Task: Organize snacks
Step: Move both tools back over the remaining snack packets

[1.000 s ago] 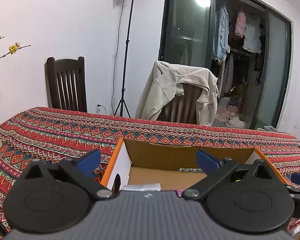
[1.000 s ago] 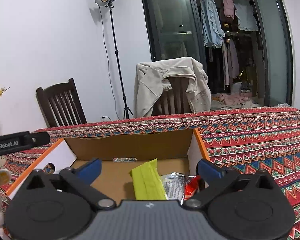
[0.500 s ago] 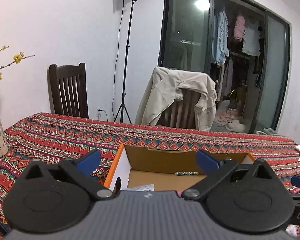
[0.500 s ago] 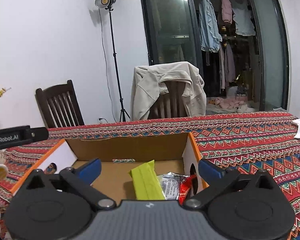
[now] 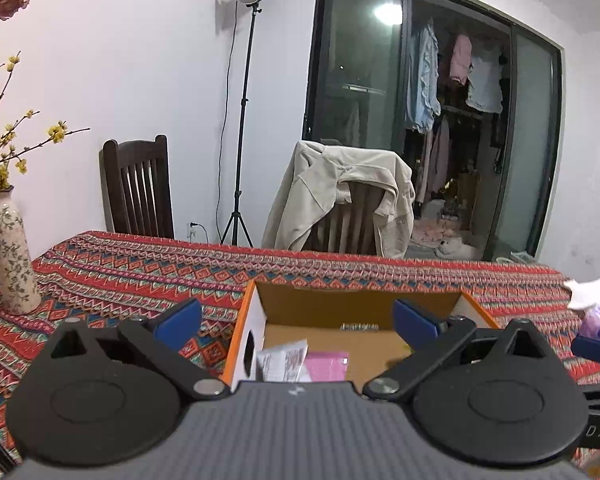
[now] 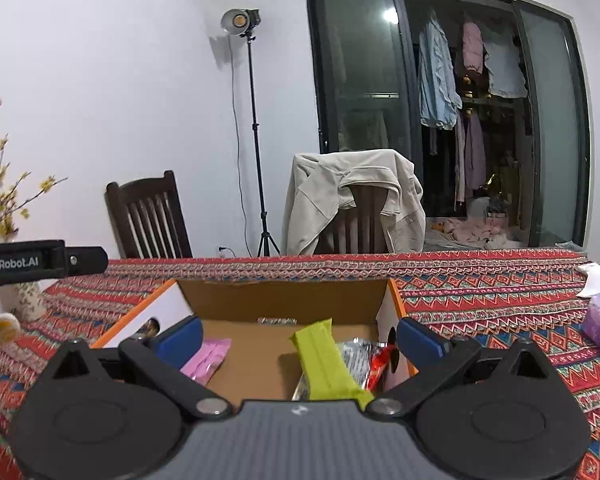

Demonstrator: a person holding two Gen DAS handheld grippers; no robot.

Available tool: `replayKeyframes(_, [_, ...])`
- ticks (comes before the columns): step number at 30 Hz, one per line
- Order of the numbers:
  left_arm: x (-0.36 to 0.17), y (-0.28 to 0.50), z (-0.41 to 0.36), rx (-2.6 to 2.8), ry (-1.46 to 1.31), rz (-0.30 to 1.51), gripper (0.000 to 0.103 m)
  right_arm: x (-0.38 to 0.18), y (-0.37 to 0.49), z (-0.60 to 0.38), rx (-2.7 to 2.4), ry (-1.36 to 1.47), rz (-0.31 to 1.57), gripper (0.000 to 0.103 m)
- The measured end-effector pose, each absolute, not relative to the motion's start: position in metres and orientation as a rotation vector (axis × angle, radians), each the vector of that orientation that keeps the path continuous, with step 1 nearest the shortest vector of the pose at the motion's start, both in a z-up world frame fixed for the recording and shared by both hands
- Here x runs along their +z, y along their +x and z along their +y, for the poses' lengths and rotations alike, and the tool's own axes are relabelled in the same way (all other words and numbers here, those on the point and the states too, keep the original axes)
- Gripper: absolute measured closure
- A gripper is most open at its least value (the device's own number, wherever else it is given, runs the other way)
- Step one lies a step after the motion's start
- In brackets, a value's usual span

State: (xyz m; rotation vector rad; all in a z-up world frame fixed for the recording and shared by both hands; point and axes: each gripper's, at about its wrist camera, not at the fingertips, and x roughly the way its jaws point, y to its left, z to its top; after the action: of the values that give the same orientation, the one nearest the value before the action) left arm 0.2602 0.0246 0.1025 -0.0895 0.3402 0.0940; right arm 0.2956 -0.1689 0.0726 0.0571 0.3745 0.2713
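The left gripper [image 5: 296,318] has its blue fingers spread wide apart, and it holds nothing. The right gripper [image 6: 298,334] is spread wide too, and it is empty. Both hang over a cardboard box [image 6: 284,296] with orange edges that sits on the red patterned tablecloth [image 6: 480,292]. Inside the box, a long green snack [image 6: 326,364] leans up near the right side, just beside a silver packet [image 6: 356,354] and a red packet [image 6: 380,366]. A pink packet [image 6: 208,360] lies on the left side, next to a white packet [image 5: 282,364].
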Motion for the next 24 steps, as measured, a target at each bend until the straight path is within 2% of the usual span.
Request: replayKeyframes(24, [0.05, 0.167, 0.064, 0.131, -0.132, 0.443, 0.0, 0.035, 0.203, -0.171, 0.31, 0.018, 0.497, 0.0])
